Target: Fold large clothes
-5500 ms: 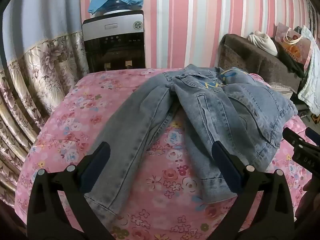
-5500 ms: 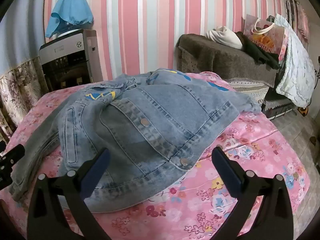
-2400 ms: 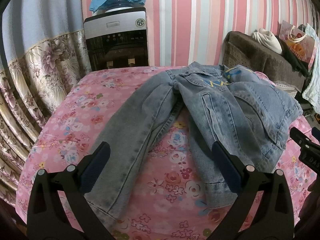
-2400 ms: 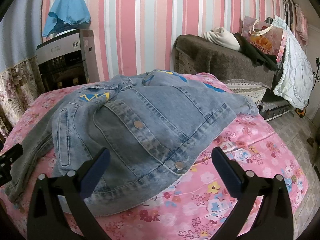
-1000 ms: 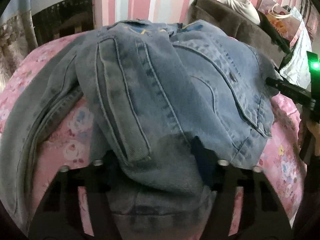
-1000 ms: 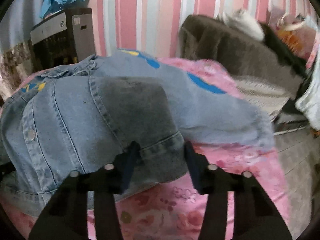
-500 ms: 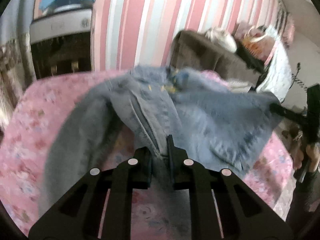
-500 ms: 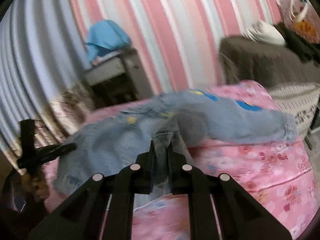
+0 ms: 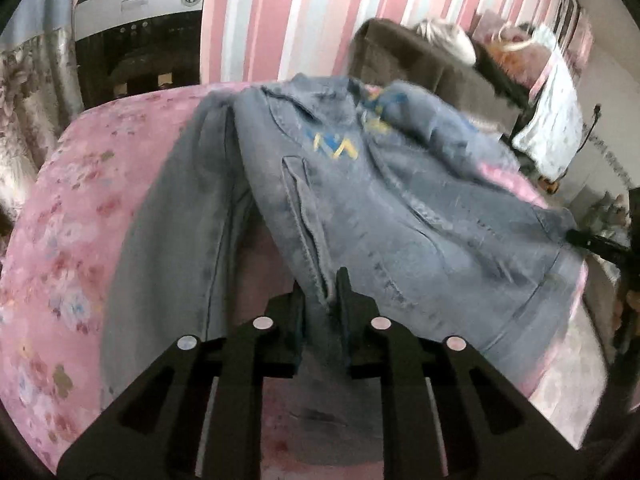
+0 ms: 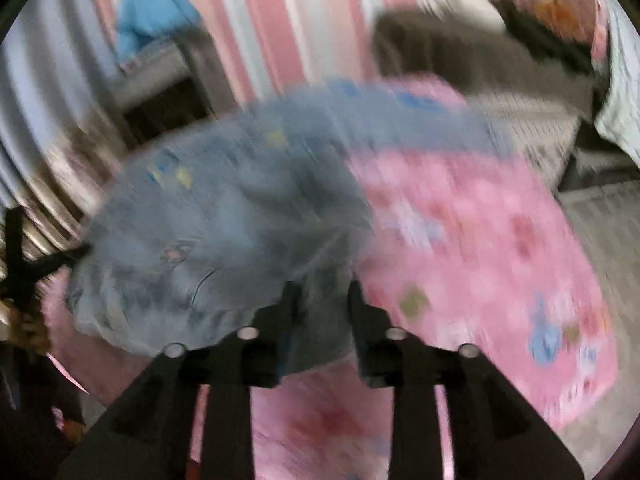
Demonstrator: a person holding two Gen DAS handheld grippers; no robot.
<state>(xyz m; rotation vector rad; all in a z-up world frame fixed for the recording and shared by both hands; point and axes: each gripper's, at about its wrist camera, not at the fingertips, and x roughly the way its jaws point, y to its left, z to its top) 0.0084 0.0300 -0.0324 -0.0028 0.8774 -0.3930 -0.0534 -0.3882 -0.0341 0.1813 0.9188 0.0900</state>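
Observation:
A light blue denim jacket (image 9: 400,200) lies on a pink flowered bed (image 9: 80,200), one sleeve (image 9: 168,240) stretched toward me on the left. My left gripper (image 9: 320,292) is shut on the jacket's bottom hem and holds it lifted. My right gripper (image 10: 320,296) is shut on the hem at the jacket's (image 10: 224,216) other side; that view is motion-blurred. The right gripper also shows at the far right of the left wrist view (image 9: 592,242), pinching the hem corner.
A water dispenser (image 9: 140,40) stands against the striped wall behind the bed. A brown couch (image 9: 420,60) with bags and clothes is at the back right. A floral curtain (image 9: 24,100) hangs at the left. Floor (image 10: 600,240) lies right of the bed.
Both grippers went from open above the jacket to shut on its bottom hem, then lifted it and pulled it toward me; the jacket body has spread out between them.

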